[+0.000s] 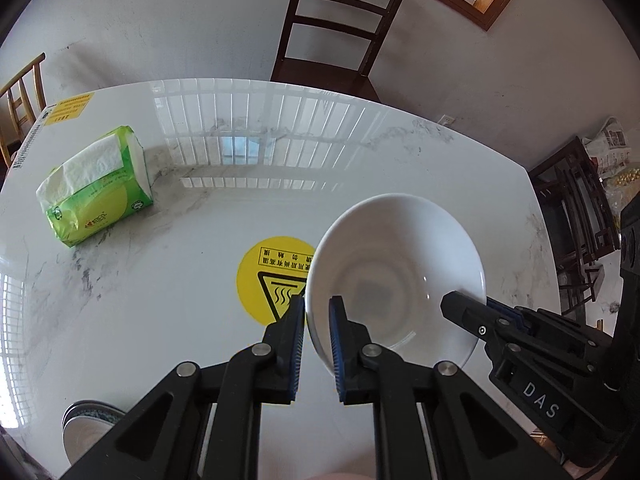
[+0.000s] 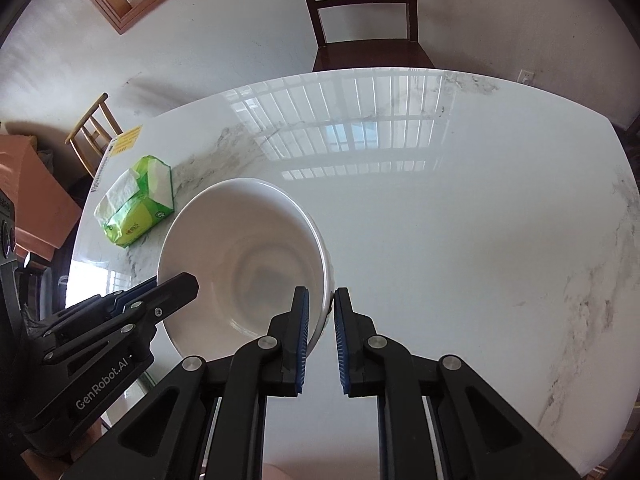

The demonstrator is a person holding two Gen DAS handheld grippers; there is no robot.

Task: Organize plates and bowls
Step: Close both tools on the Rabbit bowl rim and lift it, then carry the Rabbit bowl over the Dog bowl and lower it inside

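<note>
Two grippers share one white bowl (image 1: 396,272) above a glossy white marble table (image 1: 168,320), which fills most of both views. Dark wooden chair (image 1: 332,28) stands at the table's far edge, against a pale wall. Bowl is the largest object over the tabletop: round, so no long axis to note; its mouth faces up toward the cameras and tilts a little, the far rim showing higher in both views. It appears held clear of the surface, though contact underneath cannot be confirmed. Left gripper (image 1: 318,312) has its blue pads nearly closed, clamped on the bowl's left rim, one pad inside the wall and one outside. Right gripper (image 2: 322,306) likewise pinches the opposite rim, its jaws almost together with only the bowl wall between them. Green tissue pack (image 1: 96,188) lies on its side toward the table's far left, well apart from the bowl, white tissue pulled from its top. Round yellow warning sticker (image 1: 272,280) sits on the tabletop, partly hidden behind the bowl's left edge in the left wrist view. Stack of plates (image 1: 88,428) with a dark patterned rim shows at the near left corner, partly covered by the left gripper's black frame.
</note>
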